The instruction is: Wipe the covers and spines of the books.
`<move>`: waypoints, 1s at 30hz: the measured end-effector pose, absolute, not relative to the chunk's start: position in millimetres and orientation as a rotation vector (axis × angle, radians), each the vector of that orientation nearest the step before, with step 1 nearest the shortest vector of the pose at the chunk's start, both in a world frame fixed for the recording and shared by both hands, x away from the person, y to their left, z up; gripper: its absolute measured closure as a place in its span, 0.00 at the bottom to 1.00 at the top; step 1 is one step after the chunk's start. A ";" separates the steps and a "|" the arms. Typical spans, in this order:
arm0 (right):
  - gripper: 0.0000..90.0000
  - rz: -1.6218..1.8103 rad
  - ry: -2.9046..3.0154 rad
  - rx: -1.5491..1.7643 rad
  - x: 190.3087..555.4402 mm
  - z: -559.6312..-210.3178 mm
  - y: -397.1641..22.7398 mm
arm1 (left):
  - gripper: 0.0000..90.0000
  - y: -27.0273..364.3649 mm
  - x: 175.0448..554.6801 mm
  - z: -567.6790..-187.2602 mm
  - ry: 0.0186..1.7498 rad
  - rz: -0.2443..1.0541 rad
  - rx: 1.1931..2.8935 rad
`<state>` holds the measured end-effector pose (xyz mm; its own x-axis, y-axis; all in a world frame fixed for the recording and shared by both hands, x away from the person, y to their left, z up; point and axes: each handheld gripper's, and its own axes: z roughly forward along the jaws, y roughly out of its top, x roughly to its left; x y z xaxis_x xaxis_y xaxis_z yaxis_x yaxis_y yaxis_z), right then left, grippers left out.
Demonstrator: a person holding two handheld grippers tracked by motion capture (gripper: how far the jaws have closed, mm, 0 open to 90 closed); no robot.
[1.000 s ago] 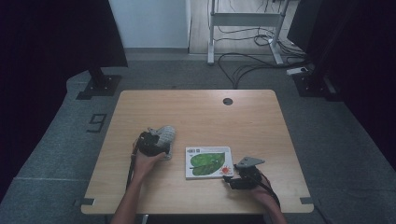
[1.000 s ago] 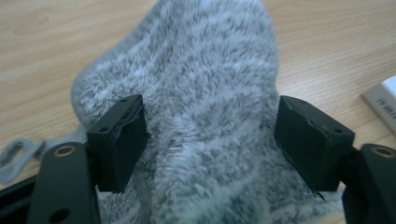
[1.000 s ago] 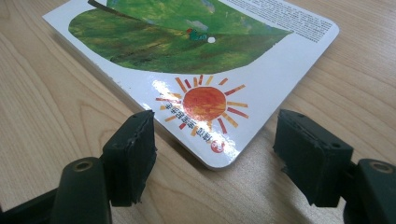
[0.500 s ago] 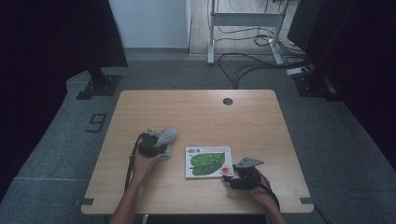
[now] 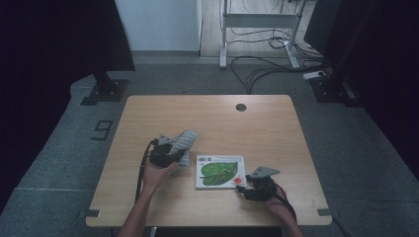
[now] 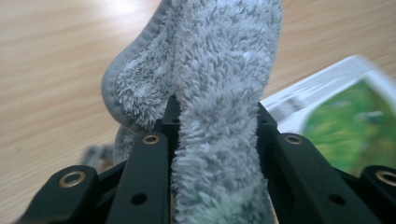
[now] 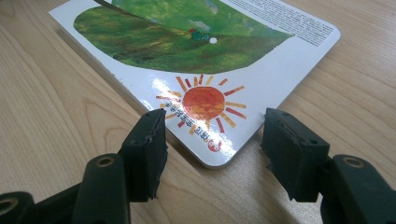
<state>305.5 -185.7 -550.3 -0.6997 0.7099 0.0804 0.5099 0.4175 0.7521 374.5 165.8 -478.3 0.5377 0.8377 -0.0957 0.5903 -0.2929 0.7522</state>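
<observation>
A pale wooden counter point(image 5: 217, 118) stood on grey carpet among dark screens, with cables trailing at twelve o'clock. At about eight o'clock on it the left gripper point(image 5: 170, 148) had just been closing and now pinched a fluffy grey cloth point(image 6: 219, 93), which stood up between its jaws just beside the picture book point(image 5: 220, 172). At five o'clock the right gripper point(image 7: 210, 158) had just been narrowing, its jaws spread either side of the book's near corner, the pads apart from it.
</observation>
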 end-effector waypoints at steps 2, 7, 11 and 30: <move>0.44 1.156 2.424 1.068 305.6 -550.4 -185.8 | 0.76 158.8 370.2 -471.3 1.118 0.400 1.997; 0.43 1.161 2.425 1.065 305.5 -550.7 -185.9 | 0.76 142.6 364.3 -462.6 1.044 0.385 2.009; 0.43 1.170 2.425 1.068 305.8 -551.0 -186.6 | 0.76 133.2 363.9 -462.7 1.025 0.366 2.017; 0.43 1.162 2.418 1.073 305.4 -550.9 -185.5 | 0.76 34.2 346.9 -482.7 0.830 0.284 2.178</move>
